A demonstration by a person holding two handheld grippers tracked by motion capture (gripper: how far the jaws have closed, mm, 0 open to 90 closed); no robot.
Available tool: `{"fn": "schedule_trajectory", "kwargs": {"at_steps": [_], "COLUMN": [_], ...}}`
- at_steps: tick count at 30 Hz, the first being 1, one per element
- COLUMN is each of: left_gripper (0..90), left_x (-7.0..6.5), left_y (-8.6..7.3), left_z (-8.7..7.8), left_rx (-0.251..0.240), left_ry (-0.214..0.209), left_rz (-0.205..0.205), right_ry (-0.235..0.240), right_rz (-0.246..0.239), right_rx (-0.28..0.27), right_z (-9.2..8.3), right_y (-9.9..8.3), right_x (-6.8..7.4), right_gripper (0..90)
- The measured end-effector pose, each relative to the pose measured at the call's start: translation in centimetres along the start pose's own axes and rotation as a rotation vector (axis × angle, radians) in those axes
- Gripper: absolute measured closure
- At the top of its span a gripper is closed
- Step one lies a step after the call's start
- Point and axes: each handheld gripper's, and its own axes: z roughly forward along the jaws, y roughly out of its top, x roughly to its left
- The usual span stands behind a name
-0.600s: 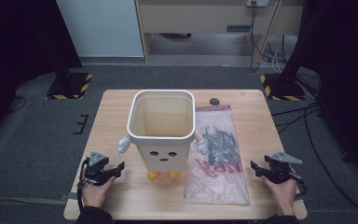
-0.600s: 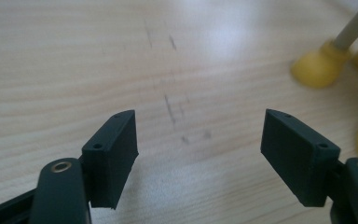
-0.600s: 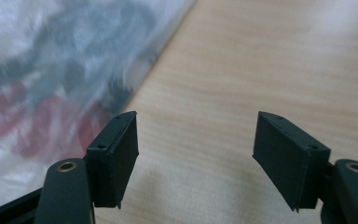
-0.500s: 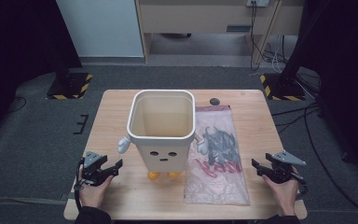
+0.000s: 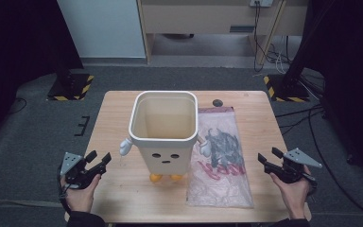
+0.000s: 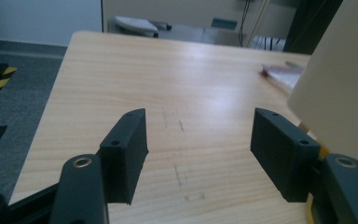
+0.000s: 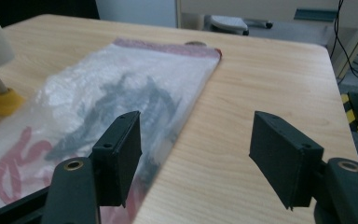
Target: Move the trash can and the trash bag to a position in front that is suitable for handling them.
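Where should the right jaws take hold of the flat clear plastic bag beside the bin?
Probably its long right edge: the clear printed plastic bag lies flat on the wooden table, that edge is bare, and the open right gripper already faces it.

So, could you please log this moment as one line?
left gripper: open, empty | right gripper: open, empty | bin: upright, mid-table | bag: flat beside bin | no contact yet

One worktop [image 5: 118, 118] carrying one cream bin [image 5: 164, 130] with a face, two orange feet [image 5: 156, 178] and two white arms [image 5: 125, 147]; one printed plastic bag [image 5: 220, 161]; one small dark disc [image 5: 217, 102]. Two hand-held tools, left [image 5: 99, 158] and right [image 5: 268, 156].
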Motion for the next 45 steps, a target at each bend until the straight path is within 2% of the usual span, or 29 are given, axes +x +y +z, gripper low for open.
{"fn": "schedule_trajectory", "kwargs": {"at_steps": [2, 6, 9, 10, 13, 14, 17, 19, 21, 22, 29, 36, 42, 45], "left_gripper": [37.3, 38.7, 39.2, 40.3, 40.9, 41.5, 42.6, 43.3, 44.5, 45.0, 45.8, 45.9, 46.1, 48.1], "left_x": [-0.2, -0.4, -0.7, -0.9, -1.3, -1.6, -2.5, -2.8, -3.8, -4.2, -6.3, -6.7, -7.1, -7.2], "left_y": [1.0, 2.0, 2.9, 3.2, 4.0, 4.3, 5.3, 5.5, 6.0, 6.2, 6.3, 5.6, 4.7, 4.4], "left_z": [-0.9, -1.6, -2.1, -2.3, -2.6, -2.8, -3.0, -3.0, -3.1, -3.2, -3.1, -2.1, -0.9, -0.4], "left_rx": [-0.034, -0.060, -0.083, -0.094, -0.118, -0.126, -0.146, -0.155, -0.165, -0.169, -0.164, -0.122, -0.081, -0.061], "left_ry": [-0.006, -0.004, -0.018, -0.024, -0.043, -0.055, -0.112, -0.125, -0.162, -0.167, -0.192, -0.205, -0.216, -0.213], "left_rz": [0.011, 0.020, 0.024, 0.025, 0.025, 0.024, 0.029, 0.028, 0.043, 0.053, 0.106, 0.119, 0.130, 0.138], "right_ry": [0.004, 0.017, 0.024, 0.031, 0.037, 0.047, 0.064, 0.071, 0.095, 0.109, 0.184, 0.261, 0.360, 0.414], "right_rz": [0.001, 0.003, 0.008, 0.014, 0.005, 0.001, -0.019, -0.031, -0.042, -0.043, -0.069, -0.084, -0.120, -0.097], "right_rx": [-0.029, -0.048, -0.075, -0.101, -0.117, -0.126, -0.142, -0.147, -0.154, -0.163, -0.182, -0.173, -0.166, -0.161], "right_z": [-0.3, -0.7, -0.9, -1.1, -1.3, -1.6, -1.8, -1.9, -2.0, -1.9, -1.7, -1.1, -0.3, 0.2], "right_y": [0.9, 1.8, 2.7, 3.4, 4.0, 4.9, 6.1, 6.5, 7.2, 7.6, 8.6, 9.3, 9.5, 9.1], "right_x": [0.5, 0.8, 1.0, 1.3, 1.6, 2.0, 2.6, 2.8, 3.4, 3.8, 6.1, 8.2, 10.3, 11.1], "right_gripper": [33.8, 33.7, 33.0, 32.7, 32.5, 32.1, 31.7, 31.7, 31.4, 31.2, 30.3, 30.1, 30.5, 31.9]}}
